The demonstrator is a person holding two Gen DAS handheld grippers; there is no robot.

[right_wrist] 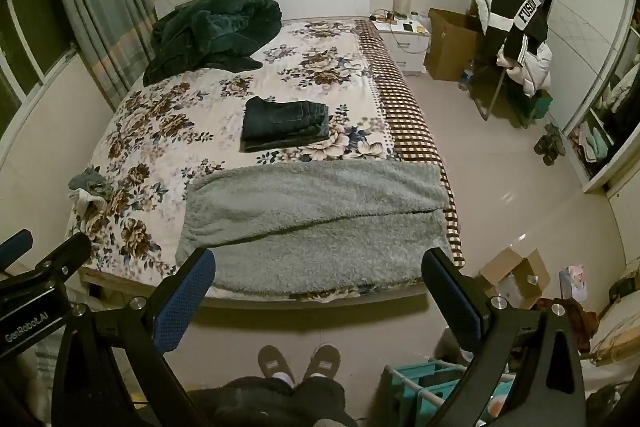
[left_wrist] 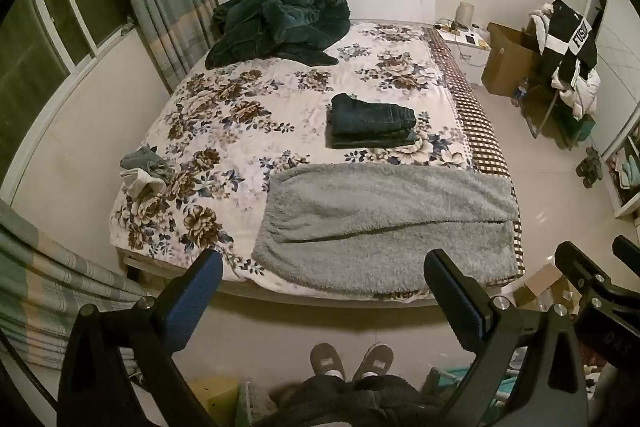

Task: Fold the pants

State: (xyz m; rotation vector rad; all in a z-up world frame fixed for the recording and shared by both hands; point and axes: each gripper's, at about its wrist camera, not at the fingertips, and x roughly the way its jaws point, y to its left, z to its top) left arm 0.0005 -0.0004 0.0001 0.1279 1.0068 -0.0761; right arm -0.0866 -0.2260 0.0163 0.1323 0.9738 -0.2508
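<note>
Fuzzy grey pants [left_wrist: 384, 223] [right_wrist: 320, 215] lie flat across the near end of the bed, folded lengthwise with one leg over the other. A folded pair of dark jeans [left_wrist: 370, 121] [right_wrist: 286, 123] rests farther back on the floral cover. My left gripper [left_wrist: 324, 267] is open above the floor in front of the bed's near edge, nothing between its blue-padded fingers. My right gripper [right_wrist: 318, 269] is also open, beside the left one and short of the grey pants. In the left wrist view the right gripper shows at the right edge.
A dark green blanket [left_wrist: 276, 25] is bunched by the headboard. A small heap of grey and white clothes [left_wrist: 146, 169] sits at the bed's left edge. A nightstand [right_wrist: 404, 39], cardboard box [right_wrist: 452, 45] and clothes-laden chair [right_wrist: 516, 43] stand right of the bed. A person's slippers [right_wrist: 300, 361] are below.
</note>
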